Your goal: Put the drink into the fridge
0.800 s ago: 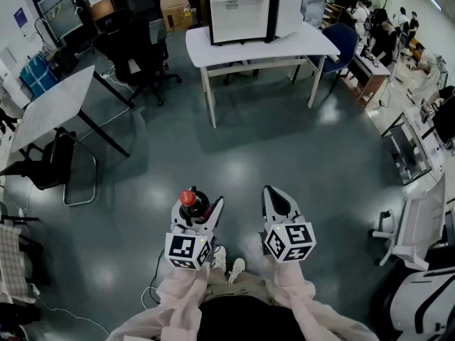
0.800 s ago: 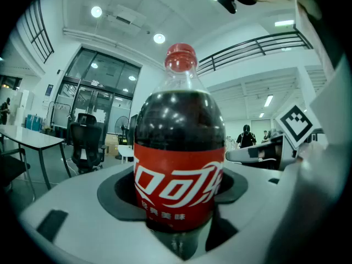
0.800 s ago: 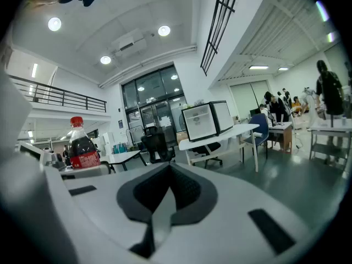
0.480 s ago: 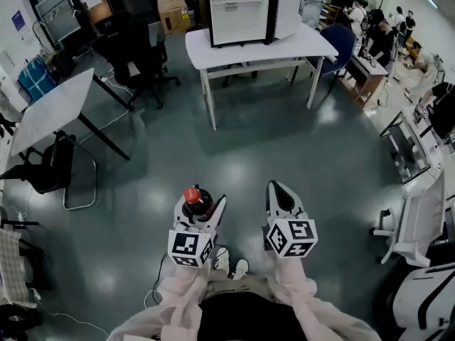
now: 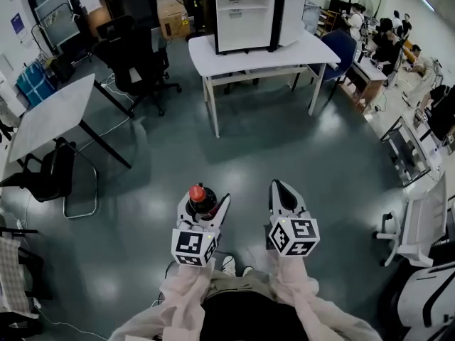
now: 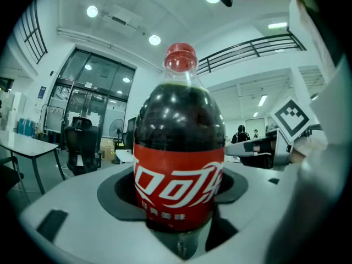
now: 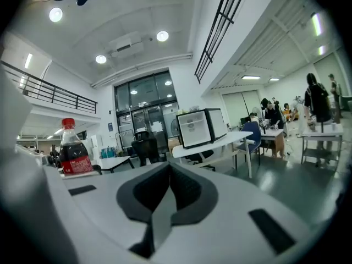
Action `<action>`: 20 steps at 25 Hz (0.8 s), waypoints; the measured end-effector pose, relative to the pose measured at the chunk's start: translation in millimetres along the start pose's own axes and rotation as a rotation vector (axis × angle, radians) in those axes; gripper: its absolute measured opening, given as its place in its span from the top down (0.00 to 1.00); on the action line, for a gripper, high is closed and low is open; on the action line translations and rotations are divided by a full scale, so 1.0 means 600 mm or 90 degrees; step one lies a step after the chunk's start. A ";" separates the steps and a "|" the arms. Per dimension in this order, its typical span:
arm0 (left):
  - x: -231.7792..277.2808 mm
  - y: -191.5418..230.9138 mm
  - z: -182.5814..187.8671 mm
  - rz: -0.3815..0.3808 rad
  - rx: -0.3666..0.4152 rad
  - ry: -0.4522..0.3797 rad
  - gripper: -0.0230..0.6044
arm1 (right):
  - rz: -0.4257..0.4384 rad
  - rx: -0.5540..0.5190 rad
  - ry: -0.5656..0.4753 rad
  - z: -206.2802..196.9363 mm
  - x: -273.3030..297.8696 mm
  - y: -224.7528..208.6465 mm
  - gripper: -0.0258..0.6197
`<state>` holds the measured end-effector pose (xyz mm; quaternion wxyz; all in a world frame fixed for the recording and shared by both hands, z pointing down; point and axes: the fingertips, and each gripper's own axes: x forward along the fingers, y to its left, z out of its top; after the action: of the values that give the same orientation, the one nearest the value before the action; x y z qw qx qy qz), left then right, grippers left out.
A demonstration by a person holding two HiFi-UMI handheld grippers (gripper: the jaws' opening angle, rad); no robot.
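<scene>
Glossy grey-green floor (image 5: 284, 155), smooth and reflective. White rectangular table (image 5: 313, 48) at the far side, on thin legs. On it sits the fridge (image 5: 245, 20): a boxy black shell with a white lining, door swung open. Black office chair (image 5: 135, 55) to its left. Left gripper (image 5: 204, 203), matte grey plastic, dark curved pads clamped around the drink bottle (image 6: 179, 147). The bottle is clear plastic with dark liquid, a red wrap label and a ribbed red cap (image 6: 180, 56), and it stands upright. It is well apart from the fridge. Right gripper (image 5: 279, 187) jaws are pressed together with nothing between them.
</scene>
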<state>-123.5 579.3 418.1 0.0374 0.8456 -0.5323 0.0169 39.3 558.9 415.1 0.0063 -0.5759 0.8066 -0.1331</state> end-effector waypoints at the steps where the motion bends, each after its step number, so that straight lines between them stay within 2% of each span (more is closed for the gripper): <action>1: -0.001 0.008 -0.001 -0.003 0.001 0.000 0.45 | -0.002 0.001 -0.001 -0.002 0.006 0.006 0.94; 9: -0.001 0.056 -0.011 -0.019 -0.007 0.000 0.44 | -0.003 0.005 0.007 -0.025 0.031 0.055 0.94; 20: 0.043 0.074 -0.021 -0.038 -0.021 0.002 0.45 | -0.024 0.005 0.024 -0.032 0.071 0.035 0.94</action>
<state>-152.3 538.1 434.6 0.0527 0.8603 -0.5070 0.0083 2.5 529.7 434.9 -0.0090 -0.5884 0.7951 -0.1469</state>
